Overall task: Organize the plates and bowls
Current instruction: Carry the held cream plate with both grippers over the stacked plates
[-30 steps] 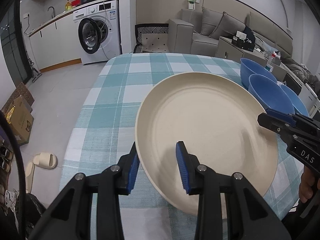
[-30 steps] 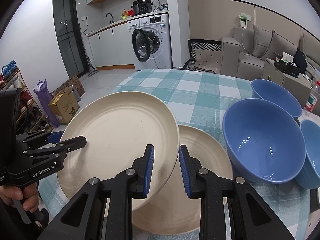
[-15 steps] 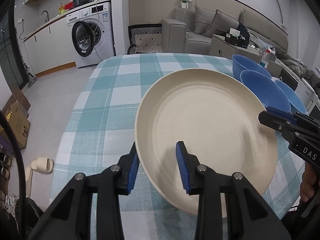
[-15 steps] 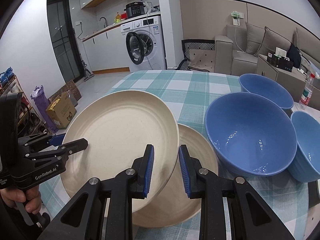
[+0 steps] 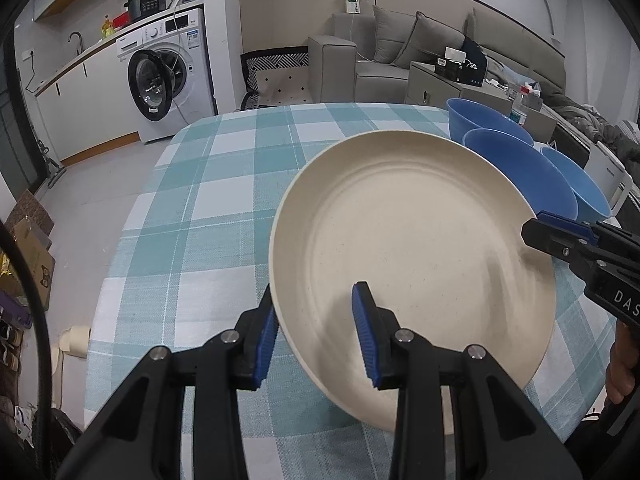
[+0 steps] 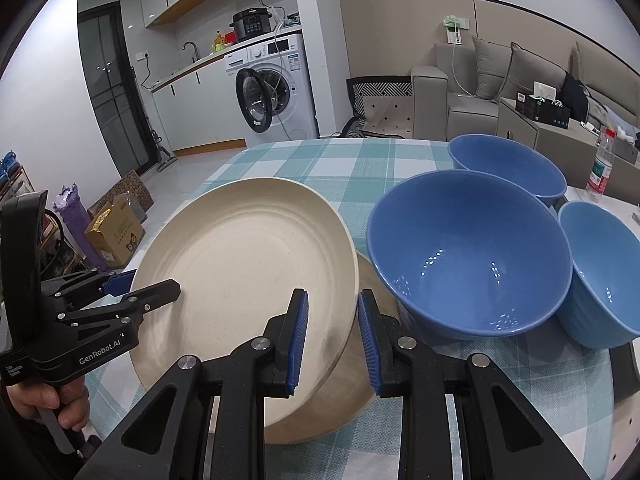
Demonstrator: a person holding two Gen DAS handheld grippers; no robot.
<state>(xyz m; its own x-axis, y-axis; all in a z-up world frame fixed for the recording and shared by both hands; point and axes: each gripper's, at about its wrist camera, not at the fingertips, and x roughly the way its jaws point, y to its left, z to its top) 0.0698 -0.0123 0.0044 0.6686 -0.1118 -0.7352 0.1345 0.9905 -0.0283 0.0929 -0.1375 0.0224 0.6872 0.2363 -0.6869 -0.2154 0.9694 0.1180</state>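
Blue bowls [image 6: 468,256] crowding right; checked tablecloth [image 5: 208,216] apparently bare leftward

Tilted cream plate [image 5: 416,248] beside 3 blue bowls [image 6: 468,256]

Each black plastic hand-held gripper [image 5: 316,336] has 2 fingers with ribbed blue pads [image 6: 298,338] and silver screws. White lettering reads "GenRobot.AI" on the left hand-held gripper [image 6: 144,286] and "DAS" on the right hand-held gripper [image 5: 538,226].

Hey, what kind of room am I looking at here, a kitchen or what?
Most likely a small home with an open kitchen and living area. A washing machine sits under a counter with a sink tap, a grey sofa stands along the wall, and a checked tablecloth covers the dining table.
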